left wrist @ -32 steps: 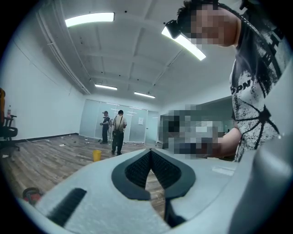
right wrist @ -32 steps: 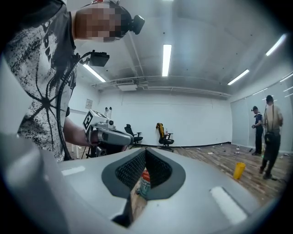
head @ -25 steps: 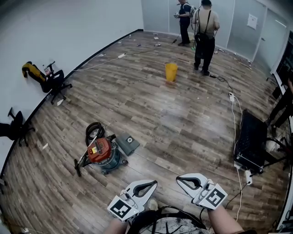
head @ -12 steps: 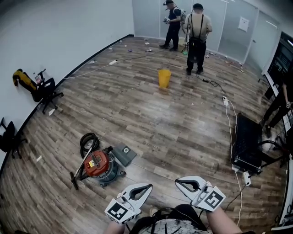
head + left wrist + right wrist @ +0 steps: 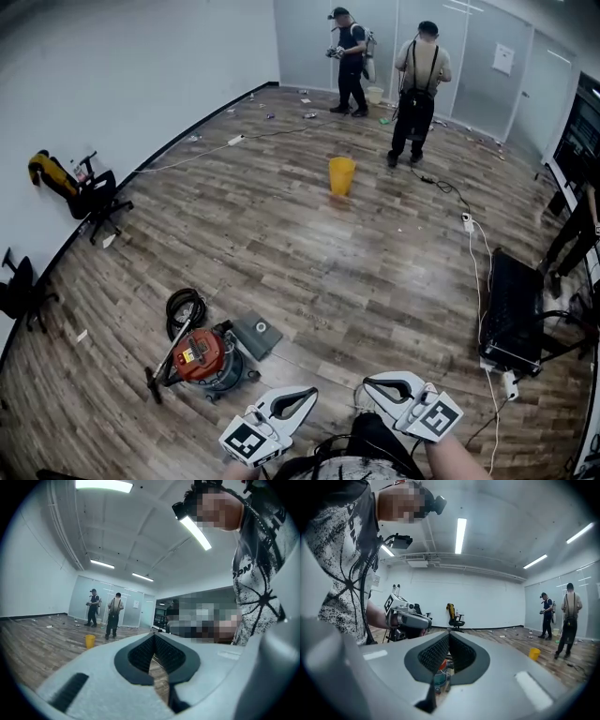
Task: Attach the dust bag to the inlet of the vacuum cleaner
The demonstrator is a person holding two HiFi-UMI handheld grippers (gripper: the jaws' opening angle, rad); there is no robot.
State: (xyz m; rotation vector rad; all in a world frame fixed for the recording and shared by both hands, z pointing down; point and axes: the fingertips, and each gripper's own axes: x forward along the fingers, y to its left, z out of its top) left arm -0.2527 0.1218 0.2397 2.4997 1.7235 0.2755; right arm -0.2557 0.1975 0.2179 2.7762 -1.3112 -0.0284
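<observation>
1. Both claws are pinched fully together with nothing between them. My left gripper (image 5: 307, 394) and right gripper (image 5: 372, 382) are held low and level in front of me.
2. The vacuum cleaner (image 5: 202, 354) stands on the wood floor at 10 o'clock from the claws, well apart from them. The flat grey dust bag (image 5: 257, 336) lies on the floor just beside it, at the canister's 2 o'clock, with its round collar facing up. It is not yet attached, and I cannot make out the inlet from here.
3. The main risk, as I judge it, is reaching the bag with closed jaws. They would only shove the flat bag across the smooth boards, so I need to open them before I get there.
4. The second risk comes when I press the collar on. The canister may roll or tip, and the hose coil (image 5: 185, 307) at its 11 o'clock could snag a claw.
5. A yellow bucket (image 5: 341, 175) sits at 12 o'clock, with two people (image 5: 417, 89) beyond it. There are office chairs (image 5: 94, 192) at 10 o'clock by the wall.
6. A black case (image 5: 514, 314) stands at 3 o'clock, and a white cable (image 5: 473, 253) trails past it. That cable is a trip hazard only if I drift right. Nothing lies between me and the vacuum.
</observation>
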